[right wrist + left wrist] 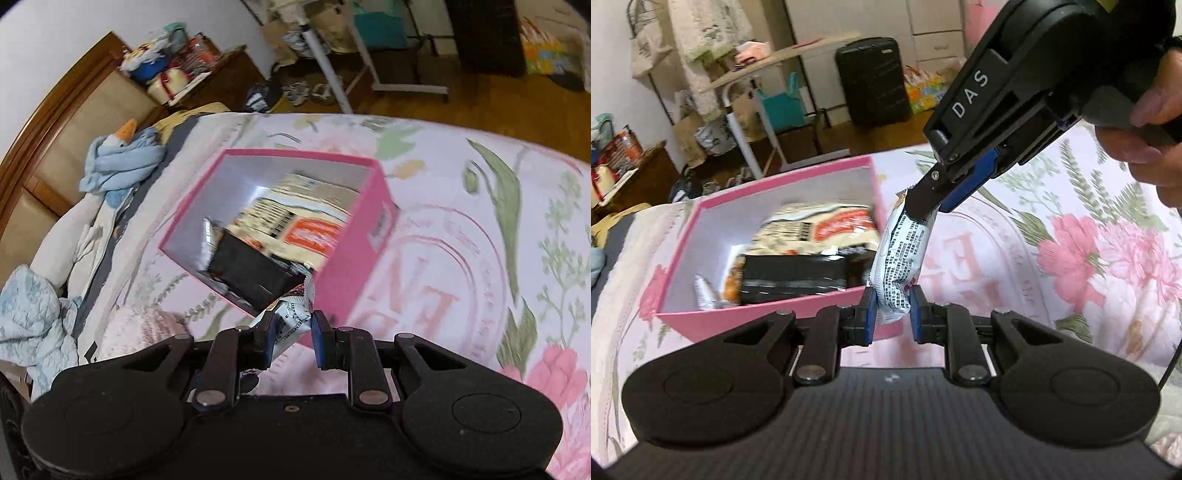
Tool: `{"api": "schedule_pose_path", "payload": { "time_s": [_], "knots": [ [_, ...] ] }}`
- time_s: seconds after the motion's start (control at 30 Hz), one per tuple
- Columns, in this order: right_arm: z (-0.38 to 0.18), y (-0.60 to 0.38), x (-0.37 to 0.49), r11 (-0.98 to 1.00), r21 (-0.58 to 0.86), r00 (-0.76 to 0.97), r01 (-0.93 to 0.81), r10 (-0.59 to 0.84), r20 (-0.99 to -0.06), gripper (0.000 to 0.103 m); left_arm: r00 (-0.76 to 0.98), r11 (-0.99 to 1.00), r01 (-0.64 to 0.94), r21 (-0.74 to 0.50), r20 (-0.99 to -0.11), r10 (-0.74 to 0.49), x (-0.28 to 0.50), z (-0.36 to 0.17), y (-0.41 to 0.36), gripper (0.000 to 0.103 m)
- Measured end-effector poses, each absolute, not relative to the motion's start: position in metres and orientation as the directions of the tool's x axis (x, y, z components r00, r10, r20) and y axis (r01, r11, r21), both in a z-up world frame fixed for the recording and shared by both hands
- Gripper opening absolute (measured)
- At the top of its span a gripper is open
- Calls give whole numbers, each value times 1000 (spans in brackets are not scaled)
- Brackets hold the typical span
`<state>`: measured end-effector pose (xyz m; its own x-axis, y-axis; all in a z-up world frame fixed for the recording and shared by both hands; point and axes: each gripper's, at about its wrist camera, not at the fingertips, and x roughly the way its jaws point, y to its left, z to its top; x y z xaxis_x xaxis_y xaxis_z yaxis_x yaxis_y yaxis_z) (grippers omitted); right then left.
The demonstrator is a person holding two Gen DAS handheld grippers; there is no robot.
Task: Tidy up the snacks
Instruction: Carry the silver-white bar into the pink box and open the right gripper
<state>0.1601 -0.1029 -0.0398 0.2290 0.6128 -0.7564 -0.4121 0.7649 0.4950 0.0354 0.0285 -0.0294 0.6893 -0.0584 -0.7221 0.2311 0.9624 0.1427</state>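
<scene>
A white printed snack packet [899, 258] hangs upright beside the near right corner of the pink box [873, 177]. My left gripper [892, 312] is shut on its lower end. My right gripper [925, 212] comes in from the upper right and is shut on its top end. In the right wrist view the same packet [291, 321] sits between my right gripper's [293, 341] pads, over the pink box's [354, 266] near corner. Inside the box lie a black packet [798, 273] and a cream and red bag [831, 229].
The box stands on a bed with a floral quilt [1071, 251]. A blue cloth and goose toy [122, 158] lie by the wooden headboard [66, 114]. Beyond the bed are a black suitcase [871, 79], a white rolling table [768, 62] and a cluttered nightstand [207, 81].
</scene>
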Motion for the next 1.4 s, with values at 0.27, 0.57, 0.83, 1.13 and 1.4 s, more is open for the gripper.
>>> {"api": "schedule_pose_path", "payload": {
  "time_s": [0.27,0.57,0.83,1.13,1.4],
  "knots": [
    [-25,-53,193,747,467,222,-472,614,-757,25,697,976,182,123,-716,-40,67,-18,73,18],
    [-36,-20,239,767,430,245,-476,585,-773,26,636,986,166,-2,-764,-109,133,-30,111,18],
    [-67,-8,252,790,388,275,-475,552,-787,29,533,977,121,-176,-818,-214,161,-58,132,23],
    [-64,-32,216,827,321,421,-462,523,-741,41,565,977,158,-143,-798,-208,145,-57,121,42],
    [-51,-76,158,860,296,569,-417,500,-653,44,561,971,165,-173,-794,-236,124,-51,120,44]
  ]
}}
